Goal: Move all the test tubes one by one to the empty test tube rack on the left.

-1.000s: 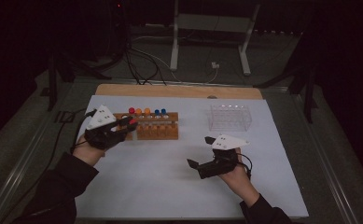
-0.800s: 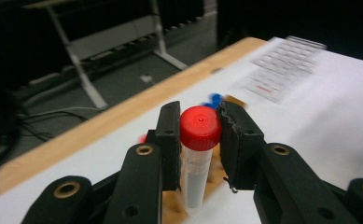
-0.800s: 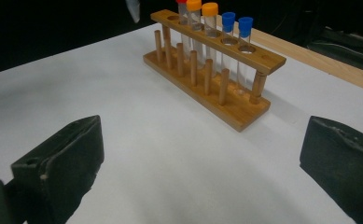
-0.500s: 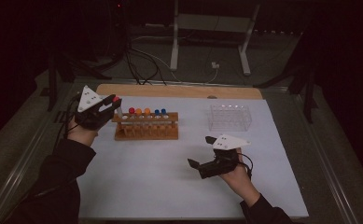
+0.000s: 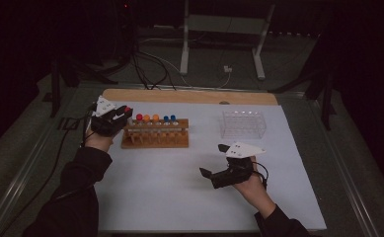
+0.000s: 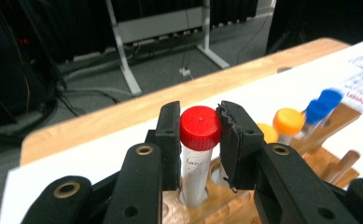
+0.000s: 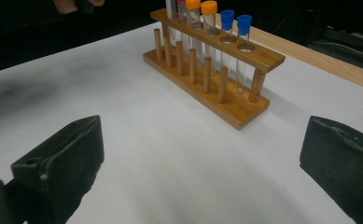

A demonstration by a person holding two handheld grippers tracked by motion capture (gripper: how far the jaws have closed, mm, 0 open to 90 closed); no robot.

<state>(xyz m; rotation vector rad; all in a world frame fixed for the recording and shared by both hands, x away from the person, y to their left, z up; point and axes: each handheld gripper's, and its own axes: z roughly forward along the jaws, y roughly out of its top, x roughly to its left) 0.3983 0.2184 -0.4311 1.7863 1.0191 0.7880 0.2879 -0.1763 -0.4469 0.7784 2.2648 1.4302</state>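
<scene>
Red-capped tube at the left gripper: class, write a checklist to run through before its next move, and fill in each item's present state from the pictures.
1. Left gripper jaws closed on the red-capped tube just at its cap: ok.
2. Tube's lower end inside a hole of the wooden rack: ok.
3. Tube upright between the pads: ok.
4. Orange-capped tubes and blue-capped tubes stand apart from the jaws: ok.
5. Right gripper open, holding nothing, away from the rack: ok.
6. Clear rack has free slots: cannot tell.
</scene>
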